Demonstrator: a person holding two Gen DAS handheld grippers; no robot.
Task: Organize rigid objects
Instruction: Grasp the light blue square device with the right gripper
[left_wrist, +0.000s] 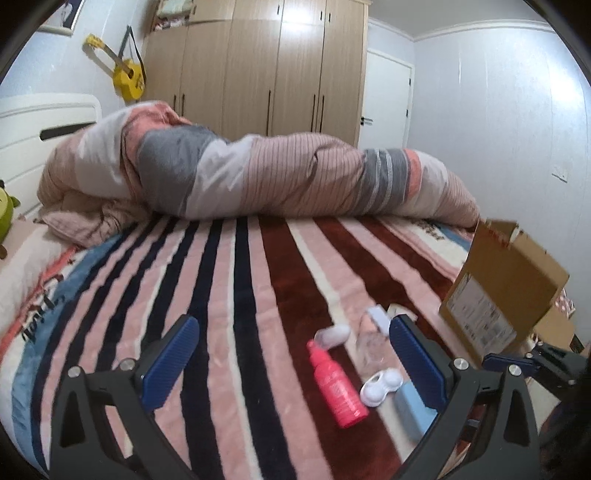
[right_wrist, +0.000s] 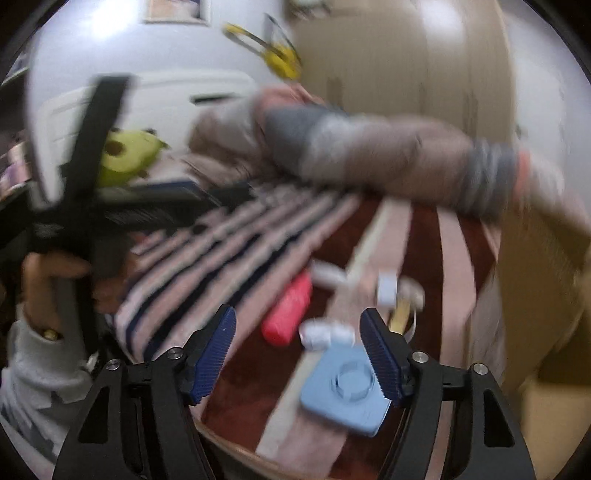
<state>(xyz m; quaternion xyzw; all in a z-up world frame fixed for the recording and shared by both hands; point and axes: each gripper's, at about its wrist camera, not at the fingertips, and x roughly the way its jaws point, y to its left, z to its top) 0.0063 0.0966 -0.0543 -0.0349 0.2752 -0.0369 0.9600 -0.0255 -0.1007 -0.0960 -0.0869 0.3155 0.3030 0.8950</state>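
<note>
Several small items lie on the striped bed blanket (left_wrist: 258, 295). A pink bottle (left_wrist: 338, 386) lies beside a white contact lens case (left_wrist: 380, 387), a clear bottle with a pale cap (left_wrist: 373, 336), a small white container (left_wrist: 332, 335) and a light blue box (left_wrist: 413, 410). My left gripper (left_wrist: 291, 354) is open and empty above the blanket, left of the items. My right gripper (right_wrist: 299, 354) is open and empty; the light blue box (right_wrist: 343, 391) lies by its right finger, with the pink bottle (right_wrist: 288, 314) further ahead. The right wrist view is blurred.
An open cardboard box (left_wrist: 506, 291) stands at the right on the bed. A rolled striped duvet (left_wrist: 258, 173) lies across the far side. A green plush toy (right_wrist: 125, 157) sits at the left by the white headboard (left_wrist: 44, 125). A wardrobe (left_wrist: 258, 66) stands behind.
</note>
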